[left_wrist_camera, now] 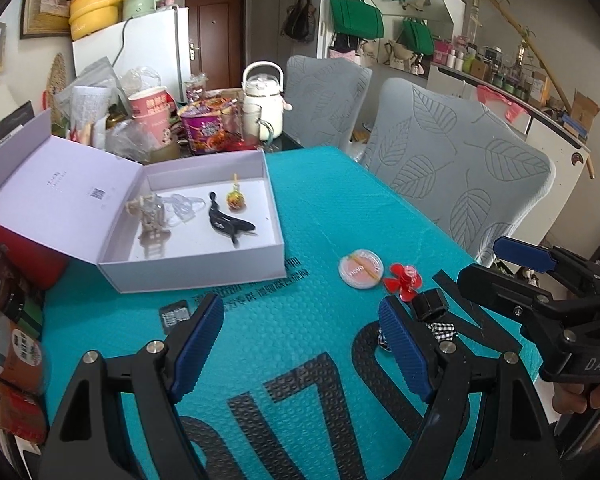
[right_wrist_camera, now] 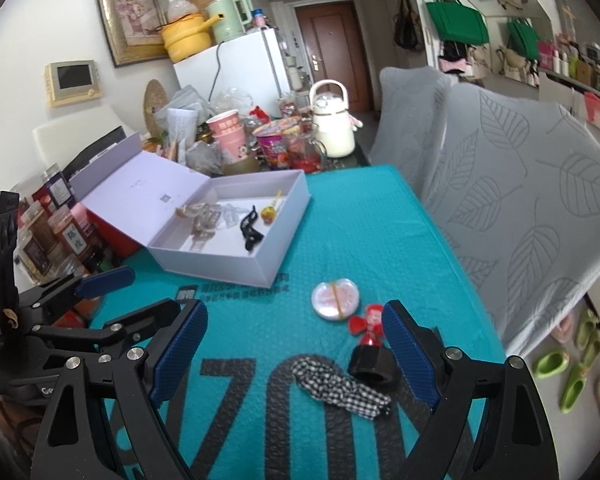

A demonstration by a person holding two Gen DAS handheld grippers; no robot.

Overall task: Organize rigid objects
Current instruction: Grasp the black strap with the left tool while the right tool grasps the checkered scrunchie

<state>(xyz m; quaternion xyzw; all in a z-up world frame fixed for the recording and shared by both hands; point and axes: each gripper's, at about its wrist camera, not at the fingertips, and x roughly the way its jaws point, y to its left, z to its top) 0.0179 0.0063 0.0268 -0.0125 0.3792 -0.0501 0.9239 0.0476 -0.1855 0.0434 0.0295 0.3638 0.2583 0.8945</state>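
Both tools, left [left_wrist_camera: 302, 344] and right [right_wrist_camera: 294, 348], hung spread and empty above the worktop [right_wrist_camera: 360, 240] near the black cap [right_wrist_camera: 370, 364].

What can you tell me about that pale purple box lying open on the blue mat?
The box is a shallow rectangular gift box of pale lilac card, with a white floor. Its hinged lid is thrown back to the left, showing small print and a code square inside. It sits on the teal mat, with clutter behind it. Inside lie a black whale figure, a wrapped lollipop, a clear plastic piece and a beige trinket. Neither gripper touches it.
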